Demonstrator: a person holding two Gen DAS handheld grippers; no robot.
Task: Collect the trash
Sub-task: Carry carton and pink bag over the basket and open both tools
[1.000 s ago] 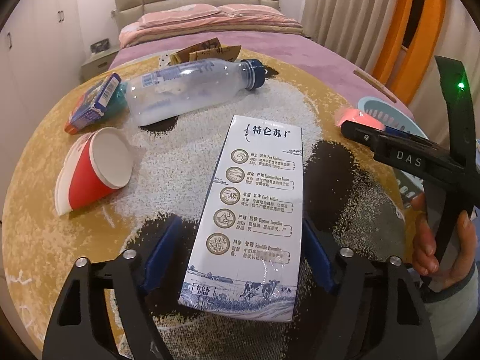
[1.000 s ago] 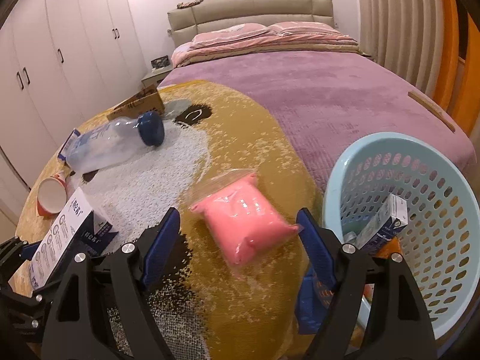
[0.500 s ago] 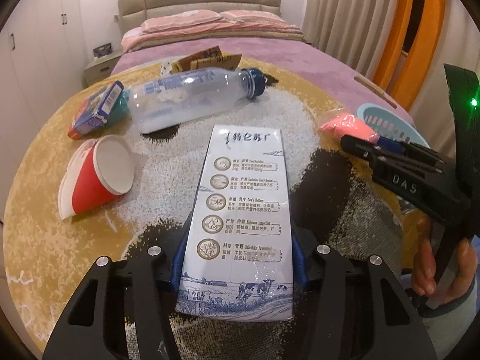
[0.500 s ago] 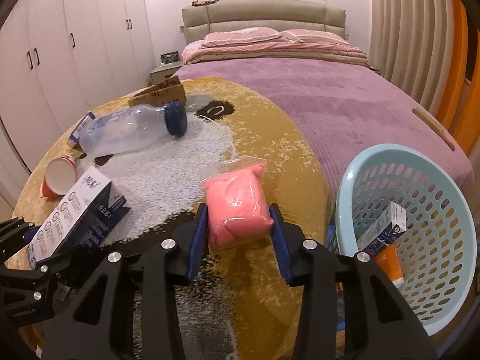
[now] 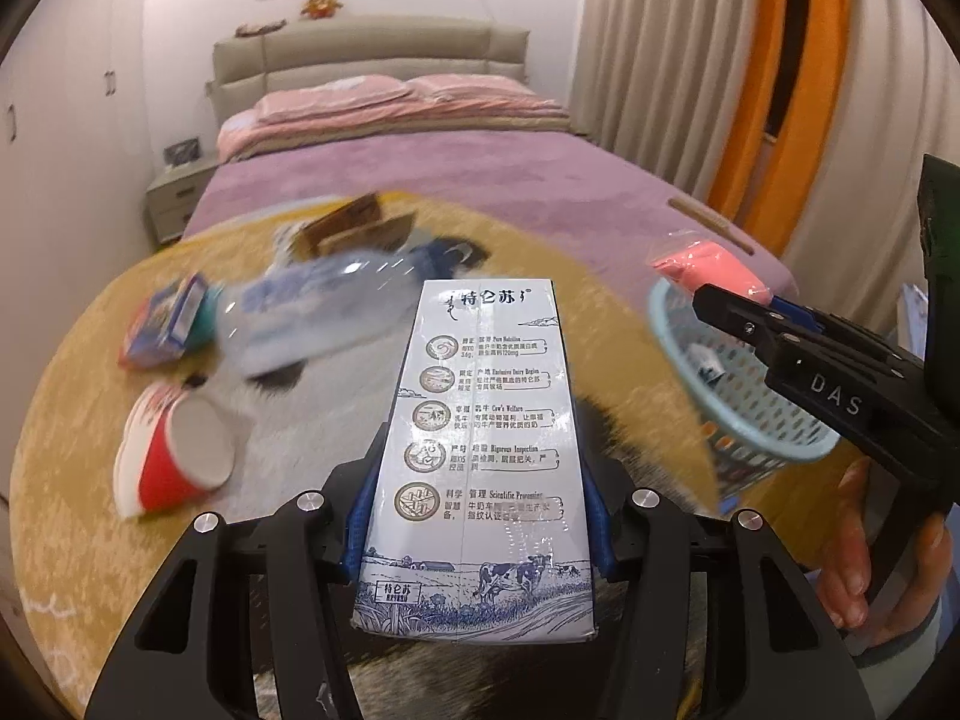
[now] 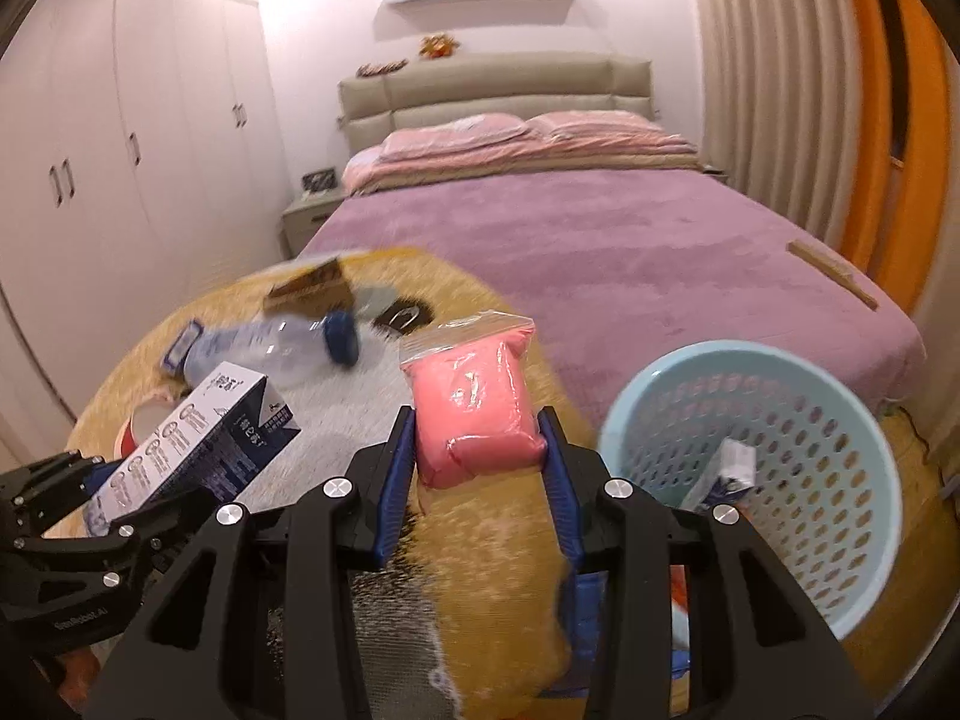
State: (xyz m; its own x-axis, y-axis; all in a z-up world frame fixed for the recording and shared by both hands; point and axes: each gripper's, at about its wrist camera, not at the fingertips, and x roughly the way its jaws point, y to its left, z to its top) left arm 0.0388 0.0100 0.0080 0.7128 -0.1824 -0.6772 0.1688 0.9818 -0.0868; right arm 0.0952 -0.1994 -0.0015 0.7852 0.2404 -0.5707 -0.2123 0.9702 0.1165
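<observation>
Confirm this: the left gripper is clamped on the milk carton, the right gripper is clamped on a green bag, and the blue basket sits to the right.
The bag is pink, not green, as the right wrist view shows. The rest holds: left gripper on the milk carton, right gripper on the bag, blue basket to the right.

basket (image 6: 774, 372) mouth: open from above | rug (image 6: 480, 540) before basket: bare | left side: bottle (image 5: 324, 312), cup (image 5: 180, 462), small box (image 5: 168, 324) in the way
</observation>
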